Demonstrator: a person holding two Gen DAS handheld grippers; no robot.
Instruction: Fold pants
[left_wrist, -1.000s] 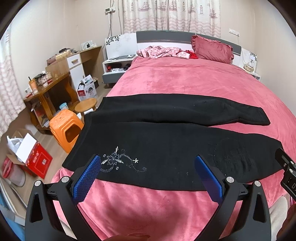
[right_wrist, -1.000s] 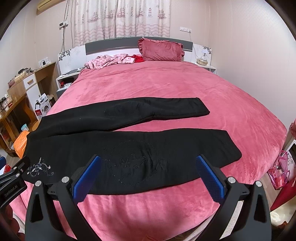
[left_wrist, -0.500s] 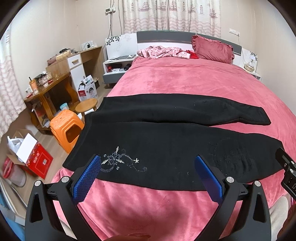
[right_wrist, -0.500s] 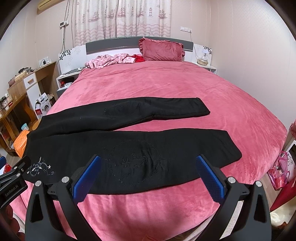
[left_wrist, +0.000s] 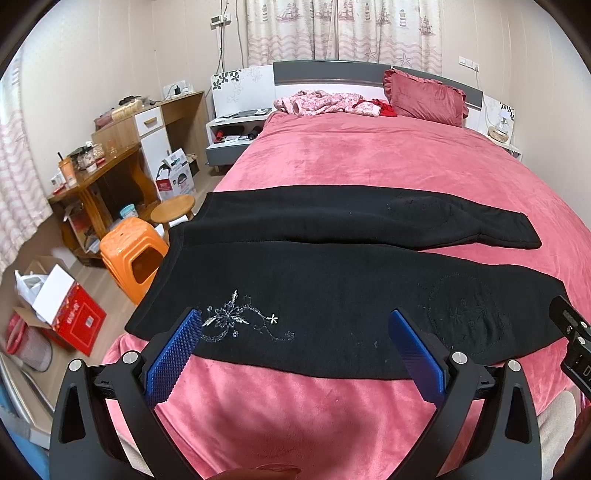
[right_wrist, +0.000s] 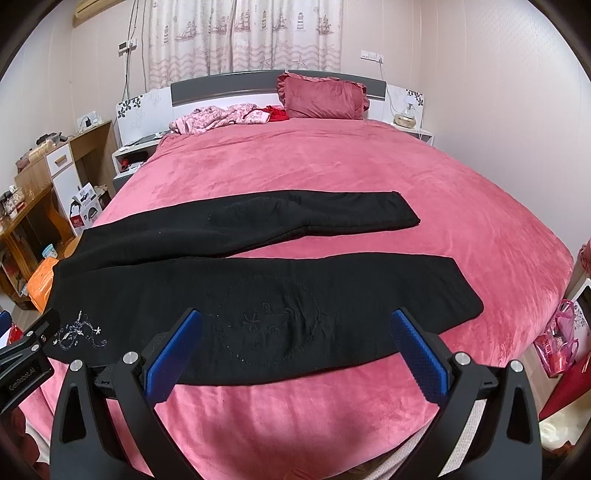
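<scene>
- the left hand-held gripper (left_wrist: 295, 350) hangs over the near edge of the bed (left_wrist: 369, 162), pointing forward along the cover; its two blue pads (left_wrist: 173, 356) stand wide apart and hold nothing.
- the right hand-held gripper (right_wrist: 295, 349) hangs in the same way over the near edge, more toward the right side of the bed; it is also wide open, with nothing between its pads (right_wrist: 419, 356).
- the black pants (left_wrist: 332, 288) lie flat across the bed, near its foot edge, with the waist at the left edge and the two legs running to the right.
- the near leg lies just beyond the tips of both hand-held grippers; no pad touches the cloth.
- the silver flower embroidery (left_wrist: 236, 317) near the waist is just ahead of the left pad of the left hand-held gripper.
- the round stitched pattern (right_wrist: 266, 317) on the near leg is between the pads of the right hand-held gripper, a little ahead of them.
- the far leg lies apart from the near one, and its cuff (right_wrist: 406, 218) points to the right edge of the bed.
</scene>
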